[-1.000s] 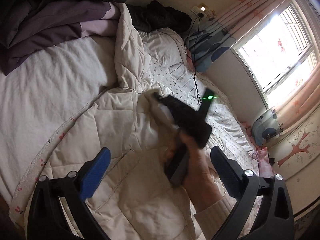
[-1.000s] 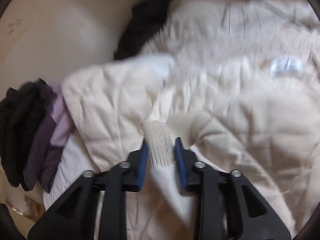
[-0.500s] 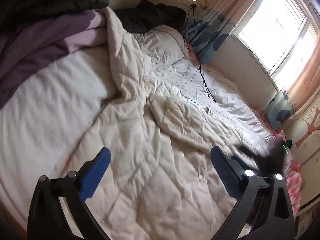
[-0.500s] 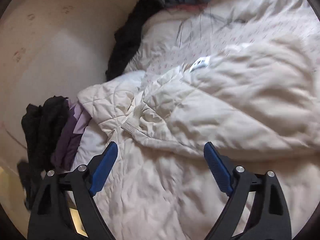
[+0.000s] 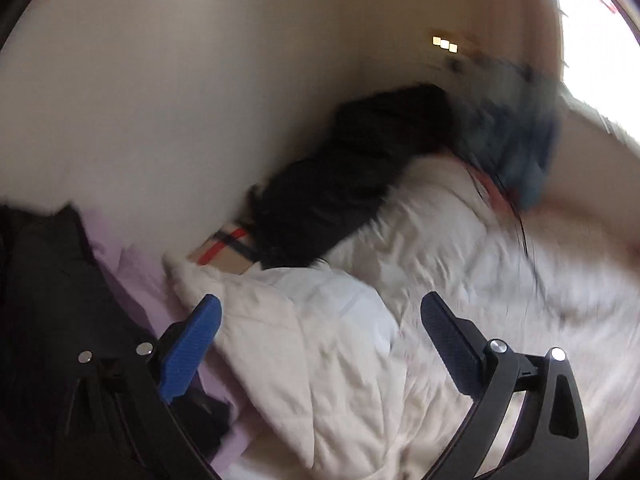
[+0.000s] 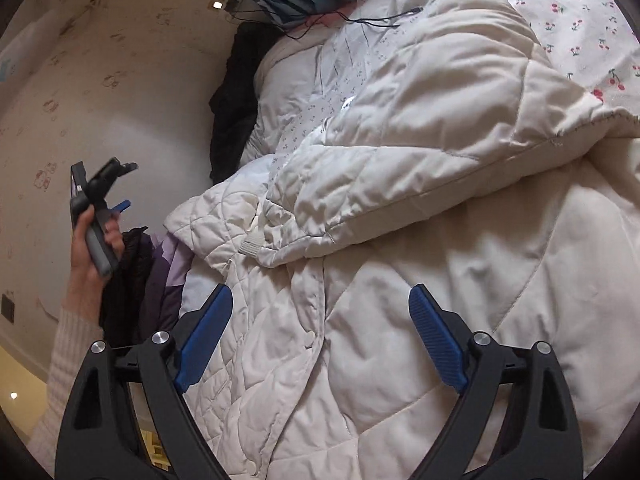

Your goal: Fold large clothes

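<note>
A large cream quilted coat (image 6: 360, 280) lies spread on the bed, one sleeve with a ribbed cuff (image 6: 250, 245) folded across its body. In the blurred left wrist view its cream collar end (image 5: 312, 344) lies below my open, empty left gripper (image 5: 320, 328). My right gripper (image 6: 320, 320) is open and empty, hovering over the coat's button front. The left gripper also shows in the right wrist view (image 6: 100, 196), held up in a hand near the wall.
A pile of dark and purple clothes (image 6: 136, 280) lies at the bed's left edge. A black garment (image 5: 352, 176) and a plaid item (image 5: 224, 248) lie against the wall. A cherry-print duvet (image 6: 580, 32) and a black cable (image 6: 360, 20) lie beyond.
My right gripper let go of the cuff, opened and pulled back. My left gripper swung up and left toward the wall and the coat's collar end, its view now blurred.
</note>
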A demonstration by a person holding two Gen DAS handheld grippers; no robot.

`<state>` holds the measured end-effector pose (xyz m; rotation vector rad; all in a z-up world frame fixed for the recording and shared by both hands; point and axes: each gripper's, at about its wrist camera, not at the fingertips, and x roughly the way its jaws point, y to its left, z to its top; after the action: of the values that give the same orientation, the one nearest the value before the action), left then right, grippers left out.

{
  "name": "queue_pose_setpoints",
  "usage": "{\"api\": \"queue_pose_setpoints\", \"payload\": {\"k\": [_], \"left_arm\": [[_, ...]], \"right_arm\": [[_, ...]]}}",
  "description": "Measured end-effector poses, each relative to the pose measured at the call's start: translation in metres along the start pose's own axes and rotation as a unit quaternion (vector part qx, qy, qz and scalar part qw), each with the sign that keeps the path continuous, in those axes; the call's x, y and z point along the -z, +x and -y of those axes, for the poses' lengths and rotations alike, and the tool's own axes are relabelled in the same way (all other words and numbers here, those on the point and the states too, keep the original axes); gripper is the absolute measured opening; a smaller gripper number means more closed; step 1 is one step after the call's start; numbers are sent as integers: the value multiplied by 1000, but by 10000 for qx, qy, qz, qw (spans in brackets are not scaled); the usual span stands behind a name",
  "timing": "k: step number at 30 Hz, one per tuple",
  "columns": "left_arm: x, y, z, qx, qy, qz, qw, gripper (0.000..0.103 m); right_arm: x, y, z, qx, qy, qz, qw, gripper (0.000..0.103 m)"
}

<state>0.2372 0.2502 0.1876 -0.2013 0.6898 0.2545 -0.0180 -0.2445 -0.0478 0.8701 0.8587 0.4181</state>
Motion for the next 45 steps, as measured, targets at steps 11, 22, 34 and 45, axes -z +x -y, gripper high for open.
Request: {"api": "queue_pose_setpoints", "payload": {"k": [11, 22, 34, 45], "left_arm": [[-16, 84, -110, -211, -1903, -1593, 9685, 96], [2, 118, -92, 484, -1987, -1413, 9686, 9], [39, -33, 60, 2897, 402, 534, 9548, 7], [328, -27, 290, 3605, 4614, -1309, 8000, 11]], "right_arm": [[12, 20, -13, -426, 32, -416, 9982, 86], [11, 23, -11, -378, 78, -384, 9985, 86], [-8, -21, -18, 127, -347, 623, 9974, 86], [-45, -74, 46, -308, 735, 1540, 9848, 86]]}}
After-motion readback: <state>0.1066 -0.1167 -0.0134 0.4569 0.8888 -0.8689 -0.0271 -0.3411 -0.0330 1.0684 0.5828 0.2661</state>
